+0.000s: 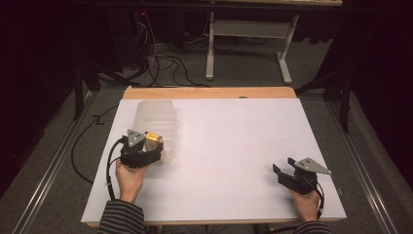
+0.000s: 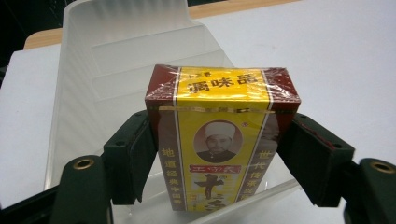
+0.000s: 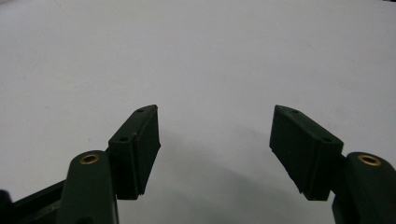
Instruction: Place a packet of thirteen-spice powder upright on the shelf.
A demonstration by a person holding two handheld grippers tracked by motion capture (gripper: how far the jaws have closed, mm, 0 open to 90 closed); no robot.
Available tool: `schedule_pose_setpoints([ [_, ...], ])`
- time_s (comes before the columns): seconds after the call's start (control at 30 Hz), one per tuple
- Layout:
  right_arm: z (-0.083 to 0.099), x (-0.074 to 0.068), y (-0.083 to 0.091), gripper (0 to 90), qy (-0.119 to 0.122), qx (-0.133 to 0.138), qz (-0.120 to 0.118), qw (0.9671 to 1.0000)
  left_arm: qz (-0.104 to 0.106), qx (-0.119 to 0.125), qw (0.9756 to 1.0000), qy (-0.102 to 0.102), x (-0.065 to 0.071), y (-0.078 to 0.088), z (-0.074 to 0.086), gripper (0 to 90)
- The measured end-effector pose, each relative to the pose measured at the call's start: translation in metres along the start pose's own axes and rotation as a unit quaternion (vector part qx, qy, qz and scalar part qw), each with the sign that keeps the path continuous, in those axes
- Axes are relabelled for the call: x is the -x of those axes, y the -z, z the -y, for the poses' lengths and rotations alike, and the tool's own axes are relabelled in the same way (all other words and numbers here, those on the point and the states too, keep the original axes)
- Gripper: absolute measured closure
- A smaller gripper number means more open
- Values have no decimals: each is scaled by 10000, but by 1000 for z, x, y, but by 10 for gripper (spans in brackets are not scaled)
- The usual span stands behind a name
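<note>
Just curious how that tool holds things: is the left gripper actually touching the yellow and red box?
Touching. In the left gripper view, both black jaws of the left gripper press flat against the sides of the box, with no gap showing.

Box (image 2: 223,140) over bin (image 1: 156,122), table (image 1: 234,146) left.

black tongs (image 1: 287,171), brass screws, grey plates, striped sleeves (image 1: 119,217).

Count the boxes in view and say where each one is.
1: the yellow and maroon box, clamped in the left gripper over the translucent bin. More may be hidden inside it.
</note>
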State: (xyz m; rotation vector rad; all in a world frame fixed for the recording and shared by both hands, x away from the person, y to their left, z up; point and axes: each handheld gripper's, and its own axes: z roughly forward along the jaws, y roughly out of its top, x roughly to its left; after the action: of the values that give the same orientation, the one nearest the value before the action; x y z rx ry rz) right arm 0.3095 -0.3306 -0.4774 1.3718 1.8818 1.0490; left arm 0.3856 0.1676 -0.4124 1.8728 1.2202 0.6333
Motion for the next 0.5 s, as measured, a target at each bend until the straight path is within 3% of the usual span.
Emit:
schedule_pose_setpoints([
  [0.37, 0, 1, 0, 335, -18, 12, -10, 10000, -26, 134, 9999, 2, 1, 5, -6, 206],
  [0.5, 0, 0, 0, 335, -4, 2, -24, 10000, -16, 286, 9996, 24, 0, 11, -7, 197],
])
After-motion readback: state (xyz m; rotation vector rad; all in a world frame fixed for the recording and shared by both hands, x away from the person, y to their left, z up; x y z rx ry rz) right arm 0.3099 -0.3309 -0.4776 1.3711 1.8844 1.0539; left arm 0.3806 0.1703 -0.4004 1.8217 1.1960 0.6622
